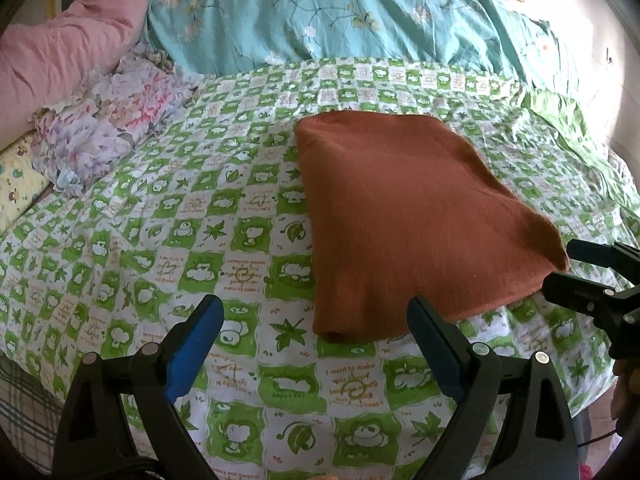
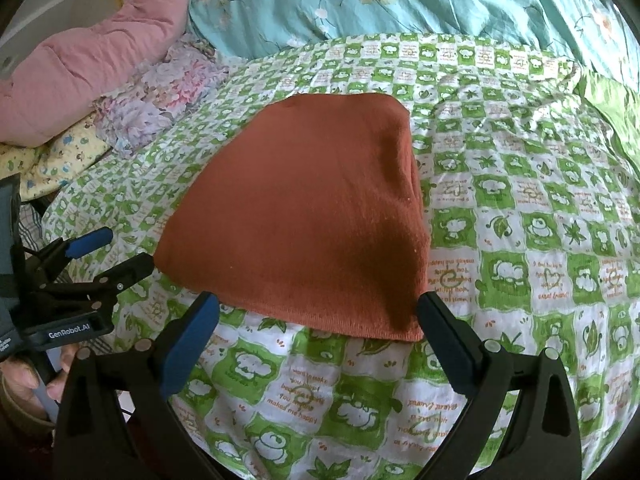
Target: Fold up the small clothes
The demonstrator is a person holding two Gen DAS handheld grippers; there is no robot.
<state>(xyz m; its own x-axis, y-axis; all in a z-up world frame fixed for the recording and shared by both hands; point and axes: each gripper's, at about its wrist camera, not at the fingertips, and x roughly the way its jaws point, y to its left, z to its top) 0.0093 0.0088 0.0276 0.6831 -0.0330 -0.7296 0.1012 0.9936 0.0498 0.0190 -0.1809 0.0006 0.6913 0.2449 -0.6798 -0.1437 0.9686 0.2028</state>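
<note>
A rust-orange knitted garment (image 1: 412,216) is seen lying flat on a green-and-white checked bedspread (image 1: 200,208), already folded into a thick, roughly four-sided stack with layered edges showing along one side. In the left wrist view the garment is spread from the centre toward 3 o'clock; in the right wrist view it fills the centre, with its near hem lying just beyond the fingertips. The left gripper (image 1: 316,316) is held wide open over the bedspread, nothing between its blue-padded fingers (image 1: 192,352), its right finger just beside the garment's near left corner. The right gripper (image 2: 318,312) is likewise spread open and empty — its right fingertip is placed beside the garment's near right corner, though contact cannot be confirmed. A hand (image 2: 28,384) holding the left tool's handle is glimpsed at 8 o'clock in the right wrist view. At 10 o'clock a pink quilt (image 1: 68,52) and a floral cloth (image 1: 116,120) are piled, and a turquoise flowered duvet (image 1: 340,12) is stretched across 12 o'clock. The fold is judged to be well advanced: both tongs are poised at the near hem with nothing gripped. The next move is judged to call for each near corner to be pinched through all layers, then carried toward 12 o'clock for a further fold — or, if the stack is deemed finished, for it to be left alone.
</note>
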